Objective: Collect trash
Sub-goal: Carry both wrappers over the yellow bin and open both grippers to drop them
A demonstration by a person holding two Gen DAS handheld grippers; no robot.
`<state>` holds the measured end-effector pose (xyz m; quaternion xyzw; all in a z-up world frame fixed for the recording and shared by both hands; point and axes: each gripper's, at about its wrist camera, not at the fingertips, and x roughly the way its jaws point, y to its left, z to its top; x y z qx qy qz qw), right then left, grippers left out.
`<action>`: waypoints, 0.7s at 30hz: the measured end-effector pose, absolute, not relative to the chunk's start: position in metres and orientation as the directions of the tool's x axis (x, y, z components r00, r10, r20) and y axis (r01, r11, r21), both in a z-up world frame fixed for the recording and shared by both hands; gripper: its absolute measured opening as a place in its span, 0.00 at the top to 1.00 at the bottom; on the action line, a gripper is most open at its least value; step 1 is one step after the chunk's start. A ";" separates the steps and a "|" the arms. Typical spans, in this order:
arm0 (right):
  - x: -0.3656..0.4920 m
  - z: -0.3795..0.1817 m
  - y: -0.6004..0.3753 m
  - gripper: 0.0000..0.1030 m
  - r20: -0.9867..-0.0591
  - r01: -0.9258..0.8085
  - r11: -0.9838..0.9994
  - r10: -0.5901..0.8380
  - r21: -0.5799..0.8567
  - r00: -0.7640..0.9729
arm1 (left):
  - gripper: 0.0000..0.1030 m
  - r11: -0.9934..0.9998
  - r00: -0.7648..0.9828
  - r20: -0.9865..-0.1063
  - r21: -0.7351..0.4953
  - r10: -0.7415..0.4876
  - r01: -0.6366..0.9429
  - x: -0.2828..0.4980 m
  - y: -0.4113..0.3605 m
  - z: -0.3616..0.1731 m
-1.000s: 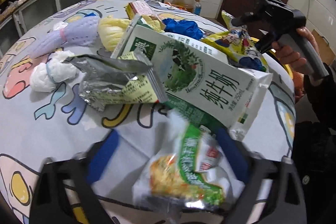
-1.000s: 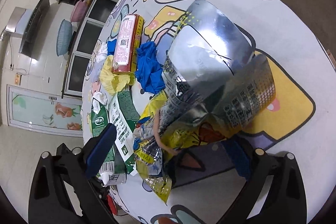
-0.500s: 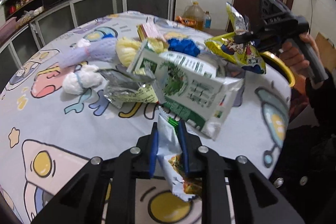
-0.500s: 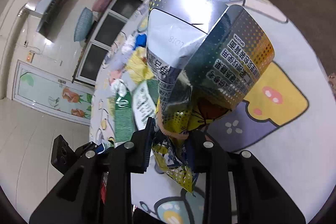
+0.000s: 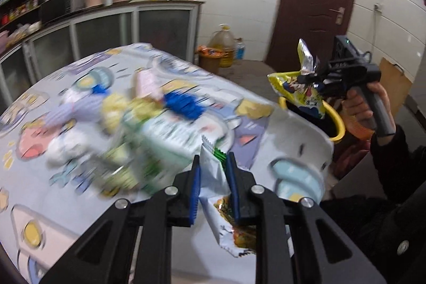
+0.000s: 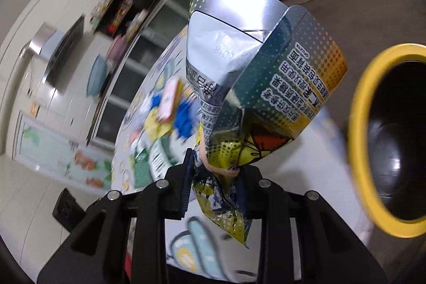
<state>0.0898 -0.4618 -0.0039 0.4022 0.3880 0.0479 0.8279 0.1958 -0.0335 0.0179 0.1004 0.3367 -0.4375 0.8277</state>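
We're carrying both wrappers to the yellow-rimmed black bin [image 6: 356,140]: left tongs [image 5: 214,172] clenching the white-green packet [image 5: 213,177], right tongs [image 6: 214,177] clenching the crinkly yellow-silver foil bag [image 6: 255,87]. Best unclench only once we're right above the bin.

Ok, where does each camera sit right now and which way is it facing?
Left wrist: on the left gripper, shut on a white wrapper, facing across the table toward the door; the right hand shows.
Right wrist: on the right gripper, shut on a foil bag, facing over the table edge toward the bin.
Shared: the foil bag, bin rim, table litter.
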 end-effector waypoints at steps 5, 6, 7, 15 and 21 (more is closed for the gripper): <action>0.047 -0.009 -0.523 0.72 -0.617 0.348 0.635 0.263 0.689 0.742 | 0.83 0.480 0.294 -0.612 -0.161 -0.734 0.863 0.197 -0.114 0.025; 0.038 -0.010 -0.535 0.72 -0.621 0.372 0.628 0.234 0.684 0.748 | 0.83 0.457 0.272 -0.609 -0.169 -0.745 0.873 0.197 -0.128 0.025; 0.031 -0.012 -0.543 0.72 -0.627 0.392 0.623 0.209 0.677 0.750 | 0.83 0.432 0.249 -0.604 -0.176 -0.757 0.885 0.197 -0.144 0.024; -0.002 -0.023 -0.577 0.72 -0.692 0.528 0.635 0.014 0.564 0.722 | 0.82 0.299 0.119 -0.603 -0.208 -0.789 0.931 0.195 -0.277 0.012; -0.001 -0.048 -0.596 0.70 -0.748 0.604 0.618 -0.037 0.504 0.663 | 0.82 0.281 0.072 -0.624 -0.243 -0.778 0.929 0.192 -0.352 -0.006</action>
